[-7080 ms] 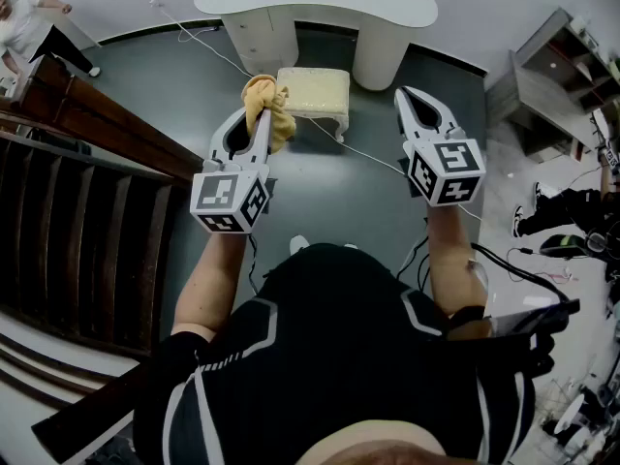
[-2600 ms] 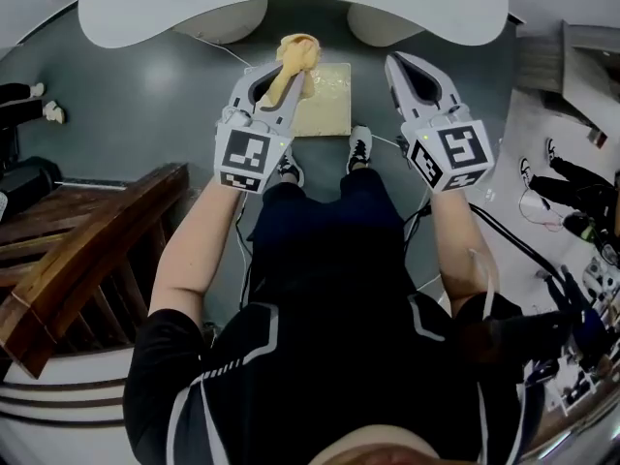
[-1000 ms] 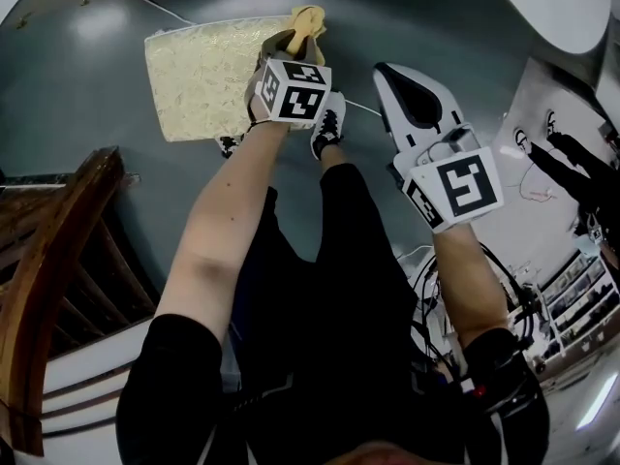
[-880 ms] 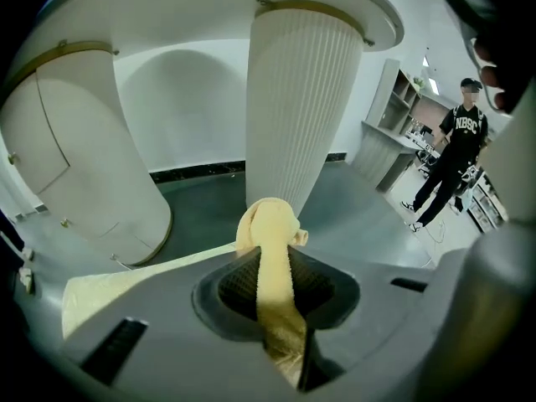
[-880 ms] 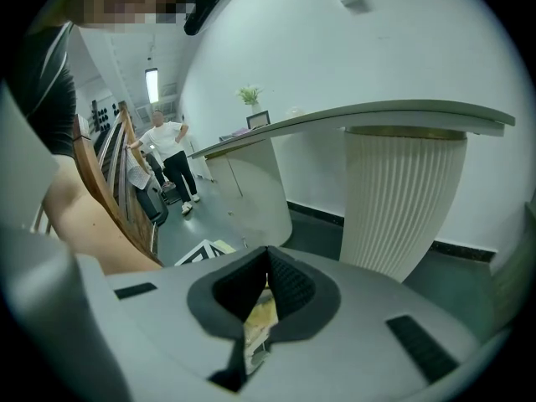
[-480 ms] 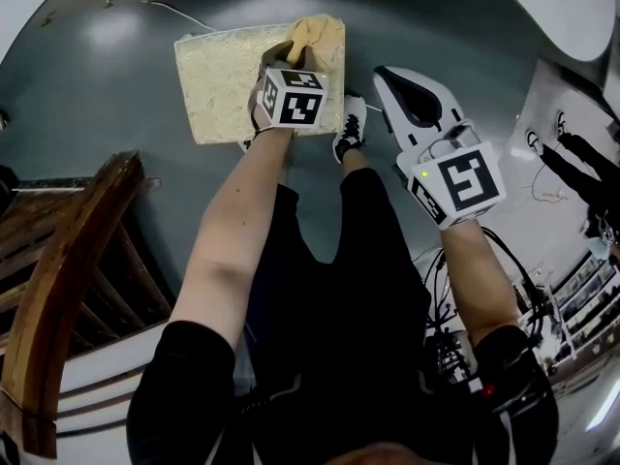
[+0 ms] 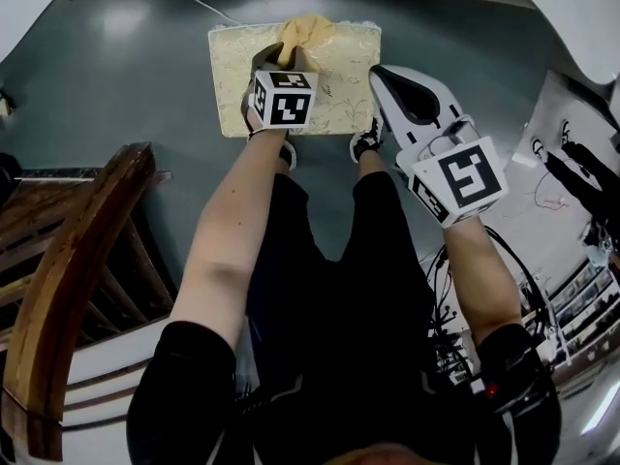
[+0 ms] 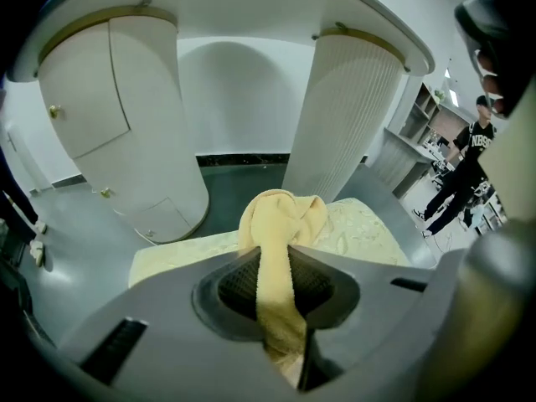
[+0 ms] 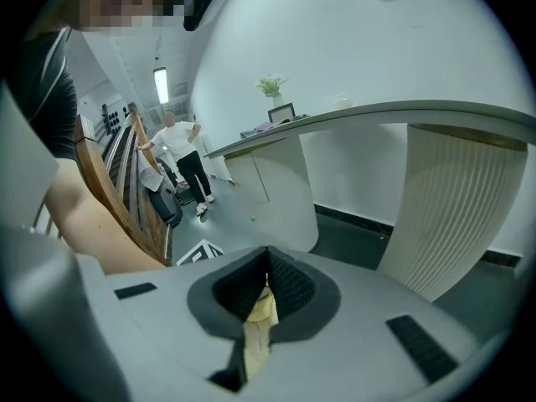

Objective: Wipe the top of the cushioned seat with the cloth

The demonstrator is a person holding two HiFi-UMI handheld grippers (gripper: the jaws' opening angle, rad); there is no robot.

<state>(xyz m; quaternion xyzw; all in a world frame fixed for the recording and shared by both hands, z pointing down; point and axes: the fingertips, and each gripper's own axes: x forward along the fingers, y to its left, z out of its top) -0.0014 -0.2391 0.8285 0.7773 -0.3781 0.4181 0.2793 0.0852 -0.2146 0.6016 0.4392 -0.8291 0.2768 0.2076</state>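
Left gripper (image 7: pixel 294 54) clamps yellow cloth (image 7: pixel 310 30) on cushioned seat (image 7: pixel 232 85).
Cloth slid from far-right corner to mid-edge; right gripper (image 7: pixel 380 74) closed, empty.

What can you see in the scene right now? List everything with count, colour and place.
cushioned seat: one, pale yellow, on the grey floor by the person's feet
cloth: one, yellow, bunched at the seat's far edge
desk: one, white, beyond the seat
cable: one, white, on the floor
stair rail: one, brown wood, lower left
bystanders: two, in the background
shoes: two, black and white, beside the seat
left gripper: shut on the cloth, over the seat
right gripper: shut, empty, at the seat's right edge
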